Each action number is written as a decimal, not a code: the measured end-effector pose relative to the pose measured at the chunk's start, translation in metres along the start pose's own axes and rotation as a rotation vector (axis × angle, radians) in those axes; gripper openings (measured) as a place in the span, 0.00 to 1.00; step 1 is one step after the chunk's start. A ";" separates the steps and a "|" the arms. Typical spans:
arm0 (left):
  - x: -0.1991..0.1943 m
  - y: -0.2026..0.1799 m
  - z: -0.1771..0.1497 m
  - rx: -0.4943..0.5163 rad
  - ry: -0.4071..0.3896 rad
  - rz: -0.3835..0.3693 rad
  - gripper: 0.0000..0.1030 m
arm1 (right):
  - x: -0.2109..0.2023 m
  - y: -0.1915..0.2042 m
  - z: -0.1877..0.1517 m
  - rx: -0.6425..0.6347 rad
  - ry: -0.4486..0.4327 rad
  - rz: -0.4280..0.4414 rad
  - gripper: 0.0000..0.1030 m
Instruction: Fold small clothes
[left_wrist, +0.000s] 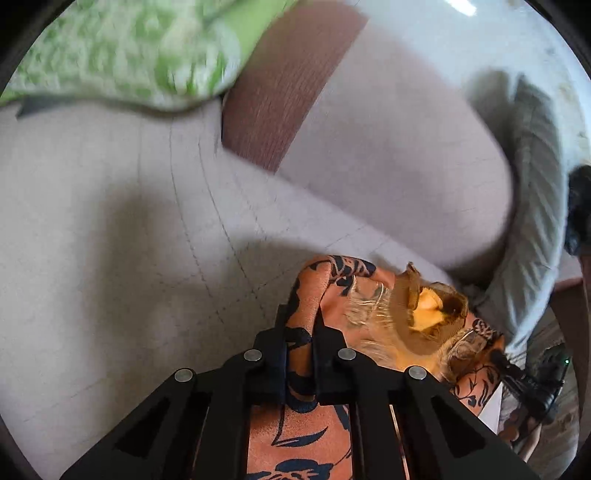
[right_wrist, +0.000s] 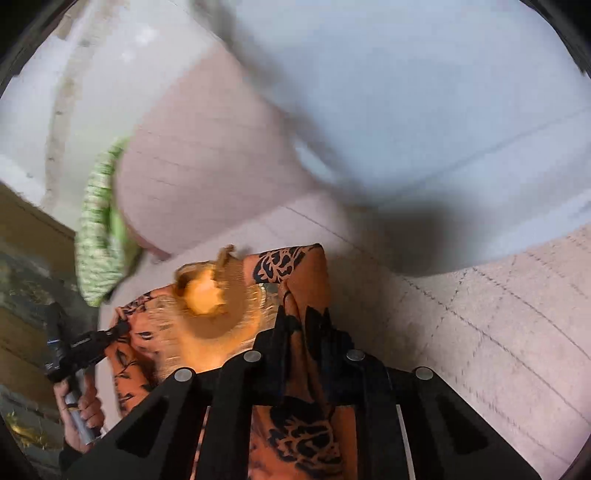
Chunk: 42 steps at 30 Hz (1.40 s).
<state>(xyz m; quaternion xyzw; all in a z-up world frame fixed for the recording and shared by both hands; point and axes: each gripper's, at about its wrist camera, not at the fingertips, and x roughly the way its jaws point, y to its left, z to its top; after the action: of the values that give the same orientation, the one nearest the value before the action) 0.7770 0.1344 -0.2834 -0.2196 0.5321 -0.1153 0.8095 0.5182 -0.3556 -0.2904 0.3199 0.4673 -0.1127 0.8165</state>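
Pinching a fold of the orange garment (left_wrist: 295, 435), the left hand-held gripper (left_wrist: 300, 332) has its jaws clenched on the black-patterned cloth, which runs up between the fingers; the right hand-held gripper (right_wrist: 303, 332) is likewise clamped on another bunch of the same garment (right_wrist: 306, 435). Between the two grips the cloth sags and wrinkles, with a tan-trimmed opening, perhaps the neck, showing at its middle. In the right wrist view the left hand-held gripper appears at the far edge of the garment, its handle in the person's hand (right_wrist: 83, 410). Under the garment lies a pale quilted bed cover (left_wrist: 110, 240), and the cloth seems to be partly lifted off it, though blur leaves this uncertain. Farther off lie a green-and-white cloth (left_wrist: 122, 55), a brown panel (left_wrist: 280, 92) and a grey cloth (left_wrist: 535, 177). Judged from these views, folding has scarcely begun: the garment is gripped at two points but not yet spread flat, and every fold remains.
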 end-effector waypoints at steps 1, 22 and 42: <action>-0.013 0.000 -0.004 0.012 -0.018 -0.018 0.07 | -0.016 0.007 -0.005 -0.026 -0.029 0.029 0.13; -0.183 0.120 -0.331 -0.139 -0.136 -0.003 0.10 | -0.191 -0.001 -0.303 -0.034 -0.155 0.019 0.14; -0.252 0.090 -0.425 -0.148 -0.126 -0.155 0.46 | -0.234 -0.005 -0.377 0.085 -0.216 0.119 0.38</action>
<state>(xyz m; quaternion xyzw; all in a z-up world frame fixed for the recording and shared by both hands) 0.2827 0.2206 -0.2656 -0.3263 0.4688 -0.1240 0.8114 0.1295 -0.1496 -0.2317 0.3672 0.3518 -0.1177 0.8530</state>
